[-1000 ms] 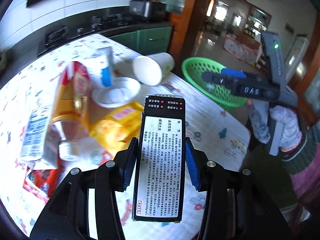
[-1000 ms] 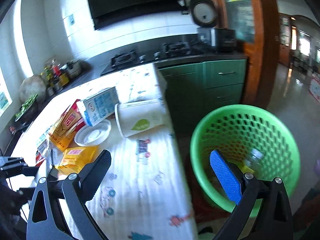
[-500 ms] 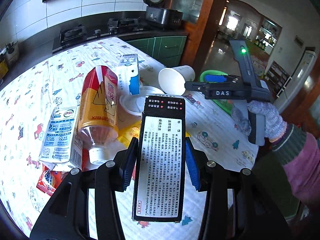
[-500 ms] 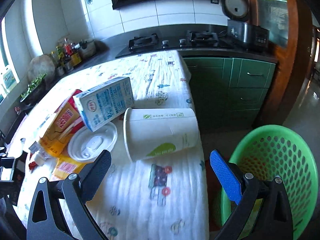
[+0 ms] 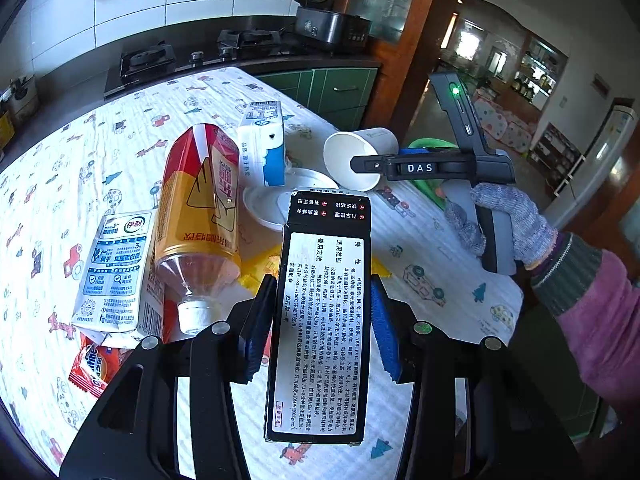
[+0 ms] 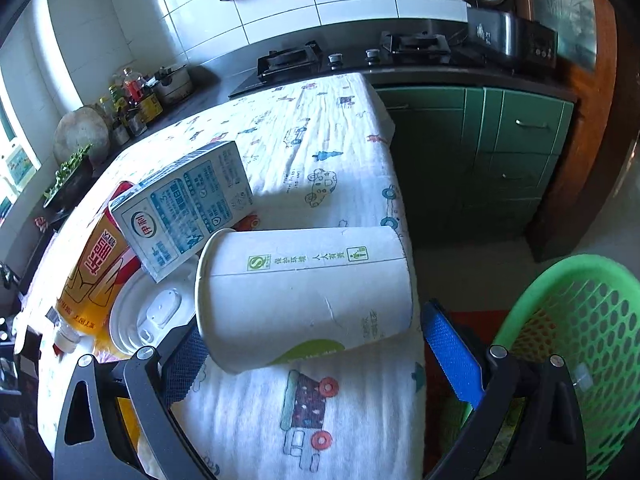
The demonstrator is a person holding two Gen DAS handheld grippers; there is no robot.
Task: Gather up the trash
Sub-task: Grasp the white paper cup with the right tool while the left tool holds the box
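My left gripper [image 5: 322, 284] is shut on a tall black box [image 5: 320, 320] with a white printed label, held upright above the table. My right gripper [image 6: 316, 344] is open. A white paper cup [image 6: 304, 288] lies on its side just ahead of and between its fingers, and the blue pads stand clear of it. In the left wrist view the right gripper [image 5: 360, 165] reaches in from the right at the cup's [image 5: 360, 152] mouth, held by a gloved hand [image 5: 508, 220]. A green basket [image 6: 580, 360] stands on the floor beside the table's right edge.
On the patterned tablecloth [image 5: 80, 152] lie a red-and-yellow bottle [image 5: 200, 208], a blue-and-white milk carton [image 6: 184, 208], a second carton [image 5: 116, 268], a white plastic lid [image 6: 148, 316], a yellow packet [image 5: 260, 268] and a red wrapper [image 5: 96, 364]. Green cabinets [image 6: 500, 152] and a stove [image 6: 288, 60] stand behind.
My right gripper has swung from over the green basket back across the table edge and down to the paper cup, which now lies between its fingers. The left gripper keeps the box.
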